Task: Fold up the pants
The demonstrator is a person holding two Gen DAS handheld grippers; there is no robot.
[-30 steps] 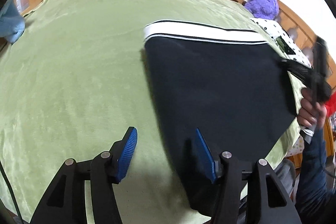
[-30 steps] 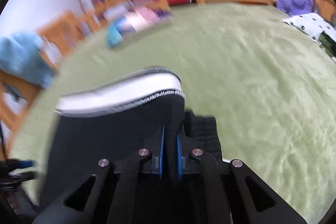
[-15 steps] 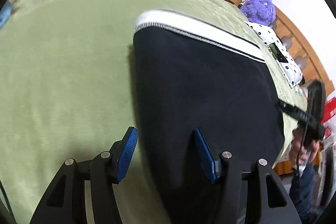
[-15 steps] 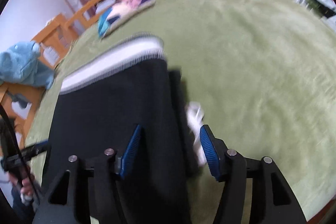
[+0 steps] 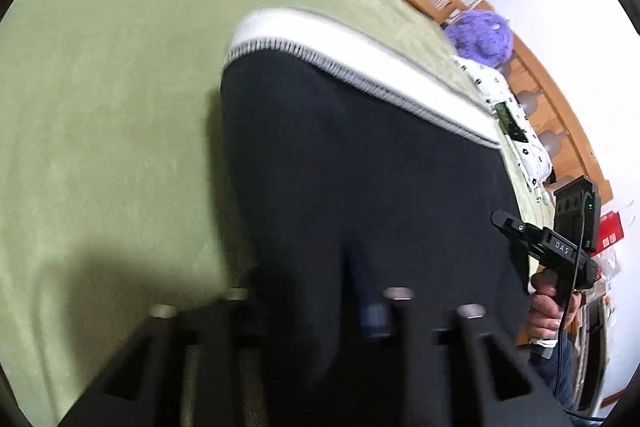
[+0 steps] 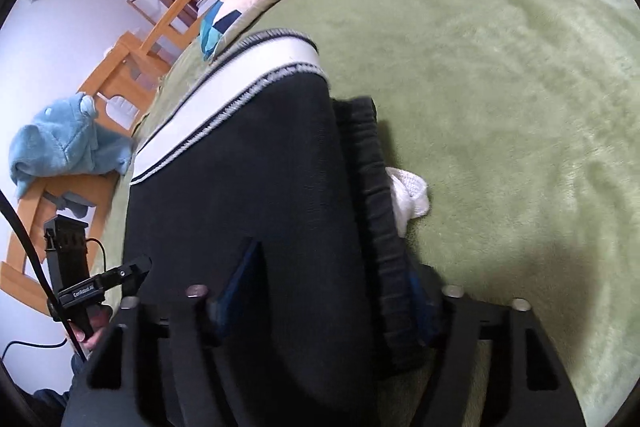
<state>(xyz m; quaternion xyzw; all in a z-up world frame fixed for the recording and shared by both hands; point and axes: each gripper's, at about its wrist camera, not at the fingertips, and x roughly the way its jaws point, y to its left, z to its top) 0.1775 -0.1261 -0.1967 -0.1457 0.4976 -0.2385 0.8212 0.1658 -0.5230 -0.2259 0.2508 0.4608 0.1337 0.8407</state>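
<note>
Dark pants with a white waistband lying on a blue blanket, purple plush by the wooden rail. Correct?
Not quite: the blanket is green, not blue, as the left wrist view shows. The rest holds: dark pants with a white waistband, purple plush by the wooden rail.

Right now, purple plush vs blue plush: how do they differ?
Colour: the purple plush is violet, the blue plush pale blue.
Shape: the purple plush is a round, shaggy ball; the blue plush is limp and slumped.
Place: the purple plush sits at the bed's edge beside the spotted cloth; the blue plush hangs over a wooden frame off the bed.
Shared: both are soft toys, clear of the pants.
</note>
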